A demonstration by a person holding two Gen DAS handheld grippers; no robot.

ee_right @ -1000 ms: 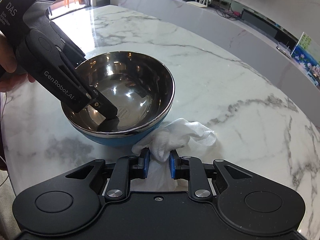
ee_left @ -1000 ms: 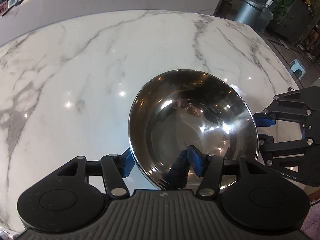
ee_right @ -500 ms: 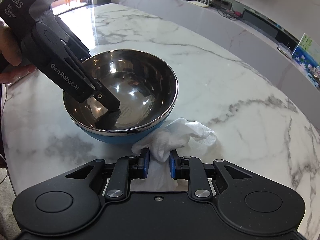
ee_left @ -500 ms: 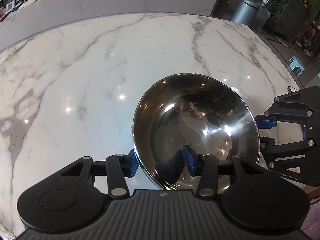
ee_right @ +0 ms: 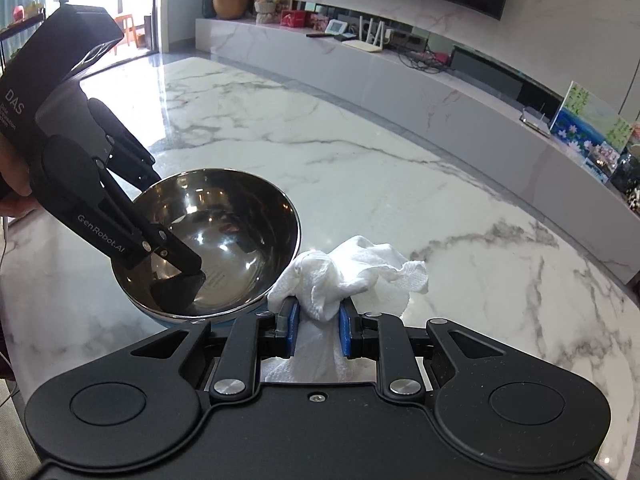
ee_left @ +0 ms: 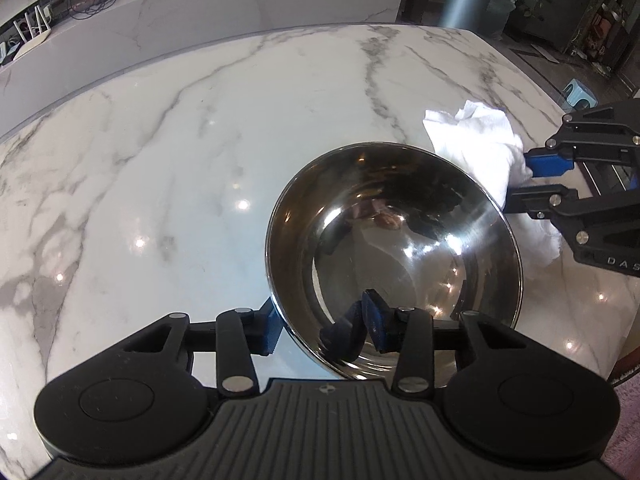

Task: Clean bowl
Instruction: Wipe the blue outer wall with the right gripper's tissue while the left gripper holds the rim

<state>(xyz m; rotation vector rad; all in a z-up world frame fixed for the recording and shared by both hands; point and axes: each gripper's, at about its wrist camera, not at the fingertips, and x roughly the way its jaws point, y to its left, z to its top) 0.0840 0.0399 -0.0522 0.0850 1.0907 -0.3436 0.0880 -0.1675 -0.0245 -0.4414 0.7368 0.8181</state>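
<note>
"DAS" and "GenRobot.AI" stand on the left gripper (ee_right: pixel 182 264), left of frame; "DAS" on the right gripper (ee_left: pixel 532 178), right edge.

A shiny steel bowl (ee_left: pixel 394 258) sits right of centre on a white marble tabletop (ee_left: pixel 168 152) veined in grey. At the bottom of the frame the left gripper (ee_left: pixel 322 326) straddles the bowl's near rim, one blue pad outside the wall and the other inside, its jaws having just closed in on that rim. At the right edge the right gripper (ee_left: pixel 520 178) pinches a crumpled white cloth (ee_left: pixel 480 136), which lies just beyond the bowl's far right rim.
</note>
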